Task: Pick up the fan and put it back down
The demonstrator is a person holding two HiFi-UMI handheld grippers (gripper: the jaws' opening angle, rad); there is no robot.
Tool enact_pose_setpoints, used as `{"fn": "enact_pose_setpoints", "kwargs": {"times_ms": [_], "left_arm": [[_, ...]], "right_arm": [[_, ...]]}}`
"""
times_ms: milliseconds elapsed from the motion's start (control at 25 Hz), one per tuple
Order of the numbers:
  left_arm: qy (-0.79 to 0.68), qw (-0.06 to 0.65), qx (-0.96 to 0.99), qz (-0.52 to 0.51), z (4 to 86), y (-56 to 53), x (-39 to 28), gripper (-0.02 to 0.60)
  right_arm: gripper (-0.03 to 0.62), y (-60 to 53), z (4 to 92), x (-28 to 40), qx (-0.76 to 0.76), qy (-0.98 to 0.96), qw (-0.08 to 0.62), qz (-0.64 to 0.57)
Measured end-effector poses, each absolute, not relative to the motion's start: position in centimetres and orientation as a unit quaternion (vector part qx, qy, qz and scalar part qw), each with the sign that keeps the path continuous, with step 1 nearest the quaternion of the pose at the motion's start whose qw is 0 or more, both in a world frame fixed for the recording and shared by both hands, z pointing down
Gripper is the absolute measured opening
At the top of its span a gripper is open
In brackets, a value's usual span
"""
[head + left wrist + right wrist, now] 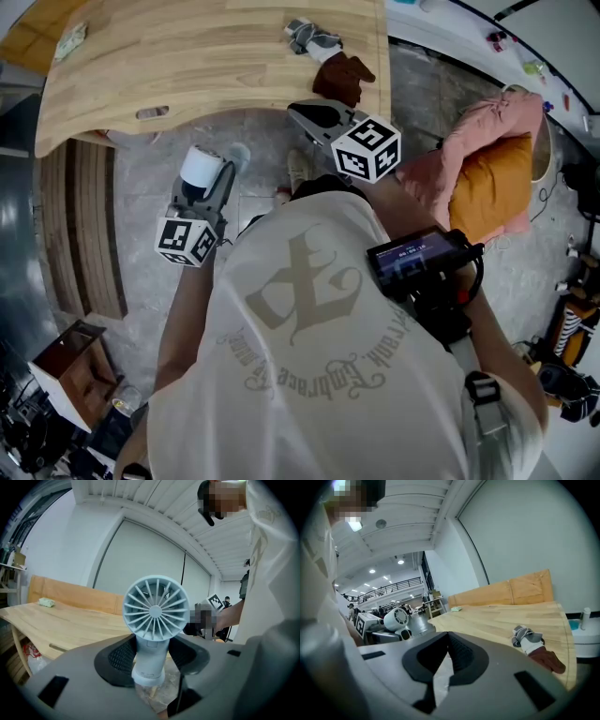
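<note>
- We hold the small handheld fan (155,611) in the left gripper (151,656), jaws clenched on its handle, head upright, in the air just short of the wooden table (187,56) at 12 o'clock.
- It looks light, stiff, smooth plastic; we judge the slim handle the safe hold, not the thin grille.
- The right gripper (445,654) is closed on nothing.
- Gloves (328,56) lie toward 1 o'clock on the table.

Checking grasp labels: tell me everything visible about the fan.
The fan is a small handheld one in pale blue-grey plastic, with a round head, radial grille ribs and a straight handle. It stands upright in the air, its handle clamped between the left gripper's pads, near the wooden table's edge. Nothing else touches it.
</note>
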State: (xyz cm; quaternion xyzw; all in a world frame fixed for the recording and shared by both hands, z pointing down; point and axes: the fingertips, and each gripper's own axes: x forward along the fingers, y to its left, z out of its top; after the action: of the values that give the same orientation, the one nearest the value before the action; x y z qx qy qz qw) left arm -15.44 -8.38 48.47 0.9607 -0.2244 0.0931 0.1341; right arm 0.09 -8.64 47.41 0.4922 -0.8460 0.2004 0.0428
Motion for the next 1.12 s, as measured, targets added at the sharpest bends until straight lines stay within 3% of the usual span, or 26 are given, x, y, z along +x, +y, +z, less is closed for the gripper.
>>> {"fn": "enact_pose_setpoints", "kwargs": {"times_ms": [680,1120], "left_arm": [[-0.2,0.132,0.965,0.109,48.9,-8.2,-12.0,0.227],[-0.182,0.137,0.965,0.132,50.3,-11.5,-5.9,0.227]], "right_arm": [[0.013,-6.7,47.7,3.1,0.516,-0.831,0.033,0.204],[0.012,-7.6,48.9,9.0,0.536,-0.812,0.033,0.228]]}}
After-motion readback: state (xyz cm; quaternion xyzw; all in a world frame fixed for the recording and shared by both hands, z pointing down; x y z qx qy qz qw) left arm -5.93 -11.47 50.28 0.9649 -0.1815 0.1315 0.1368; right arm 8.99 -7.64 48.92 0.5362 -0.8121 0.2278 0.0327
